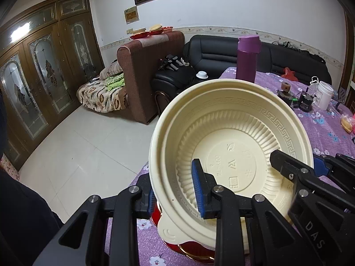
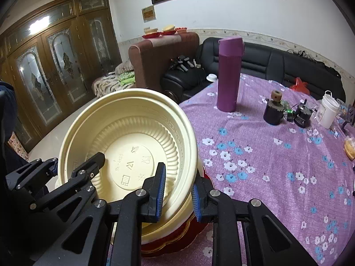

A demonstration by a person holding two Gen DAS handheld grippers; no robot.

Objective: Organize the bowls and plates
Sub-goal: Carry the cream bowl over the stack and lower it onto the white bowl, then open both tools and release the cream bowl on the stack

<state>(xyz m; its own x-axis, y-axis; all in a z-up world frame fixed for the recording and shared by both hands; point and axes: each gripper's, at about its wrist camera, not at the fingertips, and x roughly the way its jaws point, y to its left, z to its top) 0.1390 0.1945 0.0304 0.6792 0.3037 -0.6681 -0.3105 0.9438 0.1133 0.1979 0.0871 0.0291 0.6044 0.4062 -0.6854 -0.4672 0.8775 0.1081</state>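
A cream plastic bowl (image 1: 230, 133) is held tilted above a stack of a cream plate (image 1: 177, 230) on red plates (image 1: 190, 249) at the table's near edge. My left gripper (image 1: 175, 188) straddles the bowl's left rim, one finger inside, one outside, with a visible gap. My right gripper (image 2: 177, 190) straddles the bowl's right rim (image 2: 188, 155) the same way. The right gripper's finger (image 1: 286, 166) shows in the left wrist view, and the left gripper's finger (image 2: 88, 166) in the right wrist view. The stack also shows in the right wrist view (image 2: 177, 237).
The table has a purple flowered cloth (image 2: 266, 166). On it stand a purple flask (image 2: 228, 75), a small dark jar (image 2: 273, 108), a white tub (image 2: 328, 110) and small gadgets. Sofas and more plates (image 2: 164, 31) lie beyond; wooden doors at left.
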